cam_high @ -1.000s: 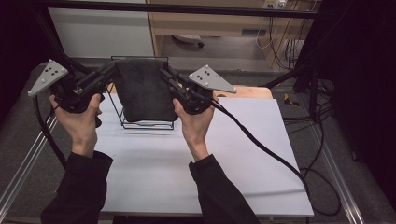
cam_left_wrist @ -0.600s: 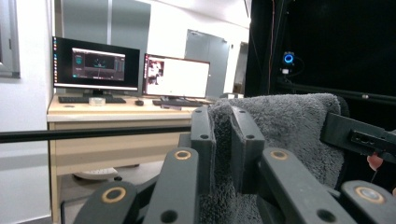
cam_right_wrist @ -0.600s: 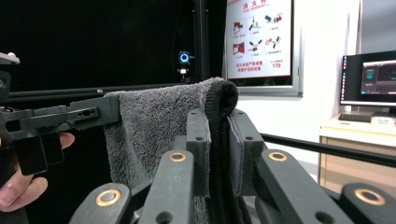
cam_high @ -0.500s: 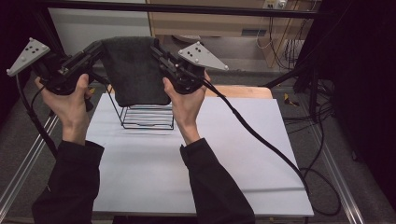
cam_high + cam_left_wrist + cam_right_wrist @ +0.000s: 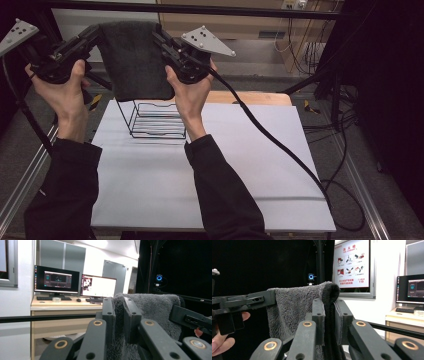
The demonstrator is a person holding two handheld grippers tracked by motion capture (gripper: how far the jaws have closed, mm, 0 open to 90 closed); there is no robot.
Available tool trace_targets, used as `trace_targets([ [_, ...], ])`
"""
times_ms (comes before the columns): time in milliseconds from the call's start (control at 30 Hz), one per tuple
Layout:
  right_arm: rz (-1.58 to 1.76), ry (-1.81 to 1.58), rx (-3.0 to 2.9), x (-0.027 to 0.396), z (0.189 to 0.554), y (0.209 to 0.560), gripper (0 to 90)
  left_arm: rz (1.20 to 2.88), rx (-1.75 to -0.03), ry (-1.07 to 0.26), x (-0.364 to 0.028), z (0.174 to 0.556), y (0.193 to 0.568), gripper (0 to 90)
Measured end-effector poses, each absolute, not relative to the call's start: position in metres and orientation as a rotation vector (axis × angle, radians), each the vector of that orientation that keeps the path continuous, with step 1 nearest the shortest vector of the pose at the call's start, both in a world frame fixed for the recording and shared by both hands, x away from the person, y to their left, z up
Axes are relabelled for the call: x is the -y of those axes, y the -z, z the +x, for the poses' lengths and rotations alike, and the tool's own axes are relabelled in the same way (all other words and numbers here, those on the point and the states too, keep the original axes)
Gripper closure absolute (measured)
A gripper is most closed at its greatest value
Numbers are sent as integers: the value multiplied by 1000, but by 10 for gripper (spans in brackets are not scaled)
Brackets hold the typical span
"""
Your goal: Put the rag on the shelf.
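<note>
Grey towel (image 5: 135,60) hangs flat; top edge level between grippers

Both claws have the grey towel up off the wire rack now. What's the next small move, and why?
Probably carry the towel toward the person and lower it over bare white table. The left claw and right claw each pinch a top corner, and its lower edge hangs just above the wire rack, so it looks clear to move.

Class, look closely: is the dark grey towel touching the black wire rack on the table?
Apart. In the high view the towel hangs from both grippers, its bottom edge above the wire rack, with the rack's top wires and the surface behind showing beneath it.
</note>
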State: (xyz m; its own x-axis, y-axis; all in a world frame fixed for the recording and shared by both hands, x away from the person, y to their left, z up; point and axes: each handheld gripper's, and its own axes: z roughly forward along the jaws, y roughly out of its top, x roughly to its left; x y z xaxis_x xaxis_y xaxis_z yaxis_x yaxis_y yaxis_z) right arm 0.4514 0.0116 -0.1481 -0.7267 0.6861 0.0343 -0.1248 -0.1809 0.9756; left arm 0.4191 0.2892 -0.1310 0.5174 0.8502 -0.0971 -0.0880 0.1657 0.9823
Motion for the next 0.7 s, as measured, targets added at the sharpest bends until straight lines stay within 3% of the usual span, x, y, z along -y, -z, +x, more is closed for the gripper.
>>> trace_targets([
  [700, 607, -1919, -1508, -21, 483, 107, 811, 1191, -781, -793, -293, 451, 98, 814],
])
